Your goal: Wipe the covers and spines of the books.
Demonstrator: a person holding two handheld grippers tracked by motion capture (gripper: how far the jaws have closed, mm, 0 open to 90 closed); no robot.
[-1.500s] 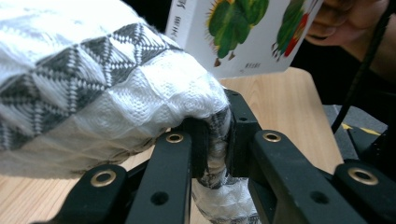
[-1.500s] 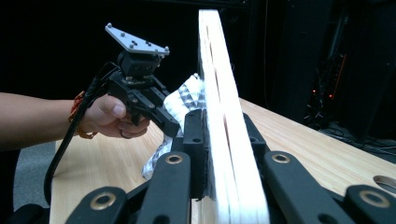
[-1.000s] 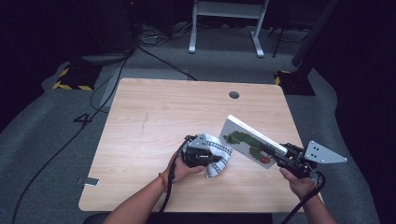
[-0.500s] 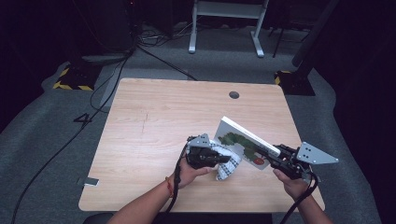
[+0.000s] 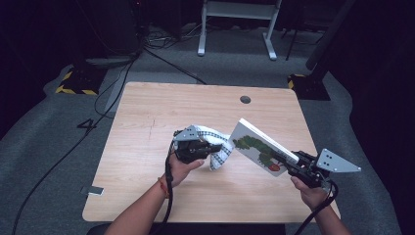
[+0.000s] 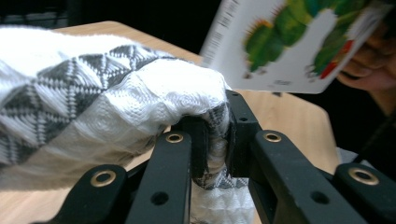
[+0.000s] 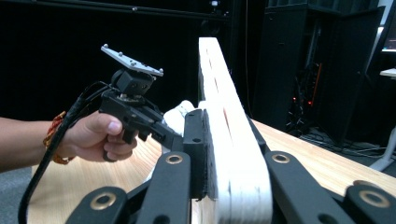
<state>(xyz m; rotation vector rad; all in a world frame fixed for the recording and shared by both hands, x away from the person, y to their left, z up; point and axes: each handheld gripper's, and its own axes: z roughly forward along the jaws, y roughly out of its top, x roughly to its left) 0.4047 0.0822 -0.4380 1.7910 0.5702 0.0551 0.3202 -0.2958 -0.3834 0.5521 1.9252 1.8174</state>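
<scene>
cloth (image 6: 116, 98), soft and limp, bunches in the left gripper (image 6: 217, 135) jaws; stiff board book (image 7: 224, 140) stays rigid, its edge clamped in the right gripper (image 7: 229, 154) jaws.

In the left gripper view the cloth (image 6: 107, 107) runs off the left edge and its lower folds vanish behind the black jaws at the bottom, so its full shape cannot be told. The book (image 6: 299, 42) at the upper right is cut by the top and right edges; its small printed line is too blurred to read. A hand (image 6: 369, 70) behind it is mostly covered.

In the right gripper view the book (image 7: 224, 116) is edge-on, its cover unseen, its lower end off the bottom edge. The cloth (image 7: 180, 114) is a scrap at mid-frame.

In the high view both forearms leave the bottom edge, and the right tongs (image 5: 288, 161) are too small to read.
</scene>
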